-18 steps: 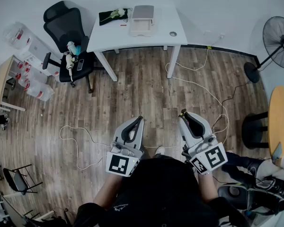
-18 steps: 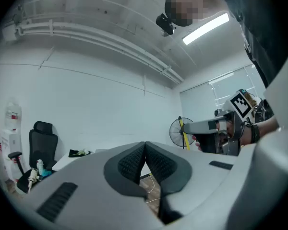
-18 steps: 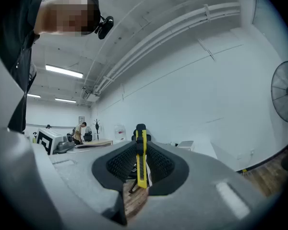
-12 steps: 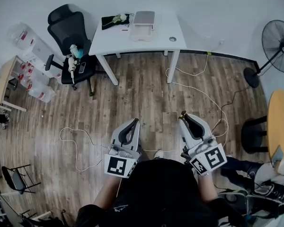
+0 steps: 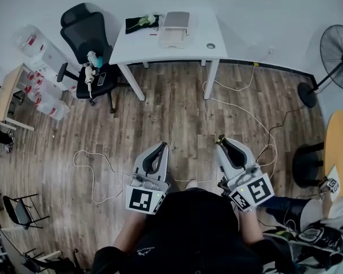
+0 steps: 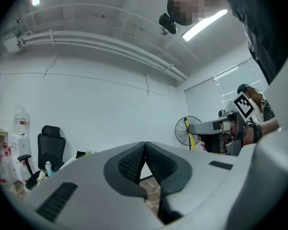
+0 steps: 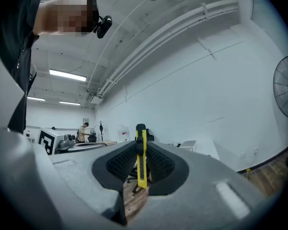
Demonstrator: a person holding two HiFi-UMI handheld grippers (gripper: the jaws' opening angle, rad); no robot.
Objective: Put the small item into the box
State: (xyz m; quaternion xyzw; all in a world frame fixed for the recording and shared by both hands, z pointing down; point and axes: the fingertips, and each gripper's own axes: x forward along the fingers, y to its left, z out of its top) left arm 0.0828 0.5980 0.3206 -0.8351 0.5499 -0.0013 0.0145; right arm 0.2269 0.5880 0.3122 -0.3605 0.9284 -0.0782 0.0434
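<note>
Utility knife (image 7: 141,150), yellow, is clamped upright between the right gripper (image 5: 223,142) jaws, at 4 o'clock in head view. Left gripper (image 5: 162,148) is pinched closed on nothing. White box (image 5: 173,36) sits on the white table (image 5: 138,45) at 12 o'clock, well apart. Walk up, hold the grip firm, and lower the knife inside the box before releasing.

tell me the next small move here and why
Probably a step forward toward the table, keeping the right gripper closed. It is shut on a yellow cutter, while the box sits open on that table, well ahead across the floor and out of reach. The left gripper is shut on nothing, so it needs no action yet.
</note>
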